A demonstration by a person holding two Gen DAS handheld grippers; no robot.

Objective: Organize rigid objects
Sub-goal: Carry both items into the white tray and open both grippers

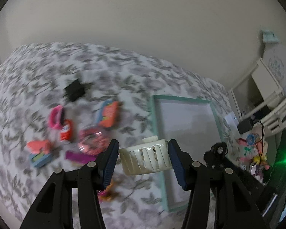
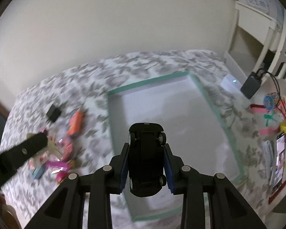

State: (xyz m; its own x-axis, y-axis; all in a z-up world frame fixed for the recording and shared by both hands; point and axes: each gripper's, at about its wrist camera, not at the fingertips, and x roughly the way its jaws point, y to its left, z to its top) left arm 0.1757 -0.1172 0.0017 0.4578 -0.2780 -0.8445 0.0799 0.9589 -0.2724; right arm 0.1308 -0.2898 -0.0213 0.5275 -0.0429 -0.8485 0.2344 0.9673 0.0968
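The left gripper (image 1: 144, 157) grasps a cream-white slotted plastic basket (image 1: 145, 159): the blue pads of its fingers (image 1: 109, 164) press against the two opposite walls of the basket, which hangs clear of the bedspread (image 1: 38, 72). A small white block sits at the basket's far rim; what it is cannot be told. The right gripper (image 2: 146, 165) is clenched on a black toy car (image 2: 145, 158), held by its sides with the underside and four wheels facing the camera and its length running along the fingers. The toy car hangs above the near part of a shallow box (image 2: 232, 139) with a mint-green rim and a white floor, which lies flat on the grey leaf-patterned bedspread. In the left wrist view the box lies behind and to the right of the basket. To the left of the box, well apart from it, a loose group of small items lies on the bedspread: a black square item (image 1: 75, 90), an orange card pack (image 1: 109, 114), a pink loop (image 1: 56, 116), a red and white bottle (image 1: 65, 131), a round pink case (image 1: 91, 140) and a purple strip (image 1: 80, 157). Motion blur hides their finer detail. In the right wrist view, the left gripper's black arm enters from the left edge above that group.
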